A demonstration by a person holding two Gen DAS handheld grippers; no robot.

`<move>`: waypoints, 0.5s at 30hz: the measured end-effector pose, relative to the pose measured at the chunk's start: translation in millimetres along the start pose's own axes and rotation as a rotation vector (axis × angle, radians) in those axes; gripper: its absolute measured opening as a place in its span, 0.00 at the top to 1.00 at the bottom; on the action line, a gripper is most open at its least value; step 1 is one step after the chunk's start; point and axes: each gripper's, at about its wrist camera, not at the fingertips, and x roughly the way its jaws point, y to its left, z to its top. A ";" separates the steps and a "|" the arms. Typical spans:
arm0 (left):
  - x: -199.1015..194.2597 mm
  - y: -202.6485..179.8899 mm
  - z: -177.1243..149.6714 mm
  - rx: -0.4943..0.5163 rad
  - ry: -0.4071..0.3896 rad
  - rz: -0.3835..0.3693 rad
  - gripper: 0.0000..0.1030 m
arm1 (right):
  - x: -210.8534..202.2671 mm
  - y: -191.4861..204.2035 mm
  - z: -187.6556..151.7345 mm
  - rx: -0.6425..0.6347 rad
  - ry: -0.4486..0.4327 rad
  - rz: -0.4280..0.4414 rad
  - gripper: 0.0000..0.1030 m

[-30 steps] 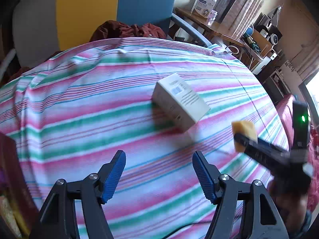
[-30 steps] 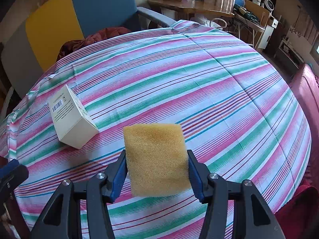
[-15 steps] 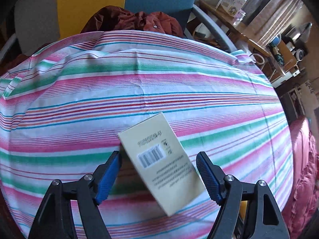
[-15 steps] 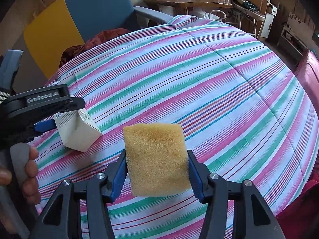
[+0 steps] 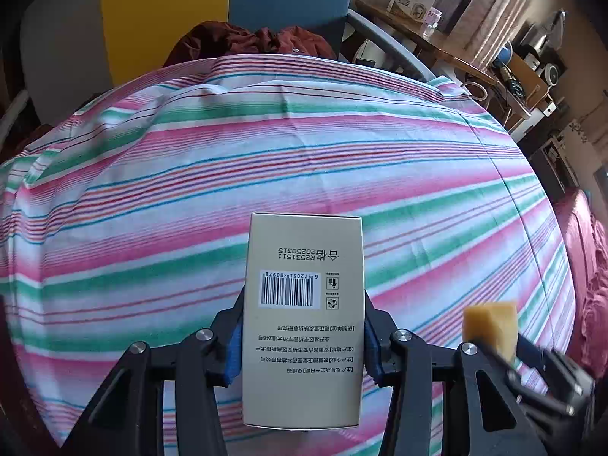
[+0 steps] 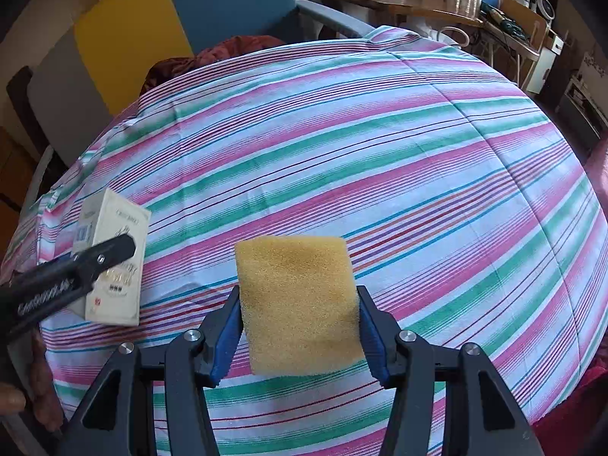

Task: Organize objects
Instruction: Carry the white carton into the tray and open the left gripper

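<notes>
A light, stiff box (image 5: 304,315) is clamped across its long sides as the left gripper (image 5: 302,345) closes, above the striped cloth (image 5: 342,159) — the soft sponge (image 6: 300,304) is squeezed in the right gripper (image 6: 300,334), likely crush-prone.

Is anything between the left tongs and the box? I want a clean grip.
Nothing visible. The box sits directly between the closing left tongs, its sides against the blue pads. The sponge is off to the side in the right tongs.
</notes>
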 end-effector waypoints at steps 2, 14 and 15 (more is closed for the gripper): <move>-17.8 10.3 -22.5 0.017 -0.019 0.005 0.52 | 2.5 10.8 -2.7 -0.048 0.014 0.025 0.45; -106.9 76.4 -128.3 0.016 -0.183 0.090 0.51 | 13.6 65.7 -22.9 -0.318 0.027 0.019 0.46; -113.7 81.8 -133.4 0.013 -0.198 0.100 0.51 | 16.1 67.4 -23.7 -0.327 0.028 0.005 0.46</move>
